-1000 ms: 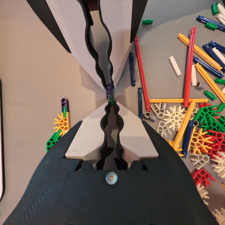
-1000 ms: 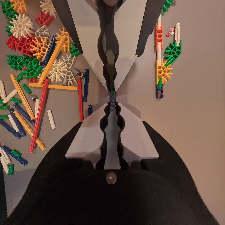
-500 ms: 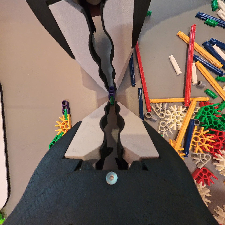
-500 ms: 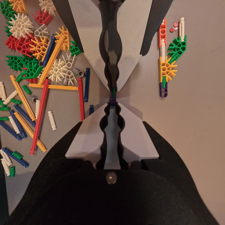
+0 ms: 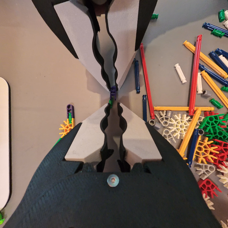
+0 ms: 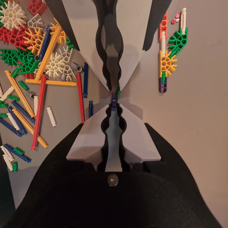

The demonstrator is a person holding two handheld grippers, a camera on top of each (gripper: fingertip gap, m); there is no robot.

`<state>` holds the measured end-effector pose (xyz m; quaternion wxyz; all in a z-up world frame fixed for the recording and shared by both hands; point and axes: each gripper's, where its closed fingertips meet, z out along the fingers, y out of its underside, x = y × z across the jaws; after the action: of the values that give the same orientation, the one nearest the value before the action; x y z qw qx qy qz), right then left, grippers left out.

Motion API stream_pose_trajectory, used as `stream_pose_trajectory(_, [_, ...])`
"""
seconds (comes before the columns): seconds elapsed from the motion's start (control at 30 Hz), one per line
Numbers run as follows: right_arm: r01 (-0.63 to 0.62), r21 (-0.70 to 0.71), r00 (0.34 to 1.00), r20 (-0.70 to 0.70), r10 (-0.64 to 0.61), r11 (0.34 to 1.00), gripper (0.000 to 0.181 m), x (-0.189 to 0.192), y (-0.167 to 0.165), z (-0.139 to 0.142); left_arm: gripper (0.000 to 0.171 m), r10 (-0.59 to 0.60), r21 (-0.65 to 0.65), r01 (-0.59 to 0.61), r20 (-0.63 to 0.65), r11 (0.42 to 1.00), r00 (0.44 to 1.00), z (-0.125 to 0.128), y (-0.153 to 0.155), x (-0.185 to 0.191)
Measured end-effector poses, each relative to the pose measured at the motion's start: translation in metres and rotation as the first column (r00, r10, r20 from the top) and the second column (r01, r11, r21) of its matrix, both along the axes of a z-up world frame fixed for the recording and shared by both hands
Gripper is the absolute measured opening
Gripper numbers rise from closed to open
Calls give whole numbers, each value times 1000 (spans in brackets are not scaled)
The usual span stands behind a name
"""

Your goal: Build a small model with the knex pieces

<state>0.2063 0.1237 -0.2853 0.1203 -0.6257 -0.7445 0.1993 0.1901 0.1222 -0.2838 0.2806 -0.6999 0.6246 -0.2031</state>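
Your right tongs [image 6: 114, 104] pinch the purple connector [image 6: 114, 100]. Your left tongs [image 5: 112, 104], tip to tip with them, stand slightly parted, the green rod [image 5: 111, 102] against one finger.

Bare table [image 5: 37, 61] is lying open to one side of the two meeting grippers, broken only by a small built piece [image 6: 165, 64]; the other side is crowding up with loose rods and connectors [image 5: 197, 117].
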Motion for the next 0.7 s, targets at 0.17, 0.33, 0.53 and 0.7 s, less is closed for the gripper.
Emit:
stream_pose_trajectory(0.17, [16, 11, 1000, 17, -17, 1000, 7, 2, 4, -3, 7, -11, -1, 11, -3, 1000, 1000, 0, 1, 1])
stream_pose_trajectory(0.33, [17, 5, 999, 27, -17, 1000, 7, 2, 5, -3, 7, -15, 2, 15, -10, 1000, 1000, -1, 1, 1])
stream_pose_trajectory(0.53, [11, 5, 999, 42, -11, 1000, 7, 2, 5, -3, 5, -18, 6, 18, -19, 1000, 1000, -4, 2, 0])
stream_pose_trajectory(0.7, [-2, 10, 998, 58, 1, 1000, 7, 0, 4, -3, 4, -14, 7, 14, -15, 1000, 1000, -5, 2, -1])
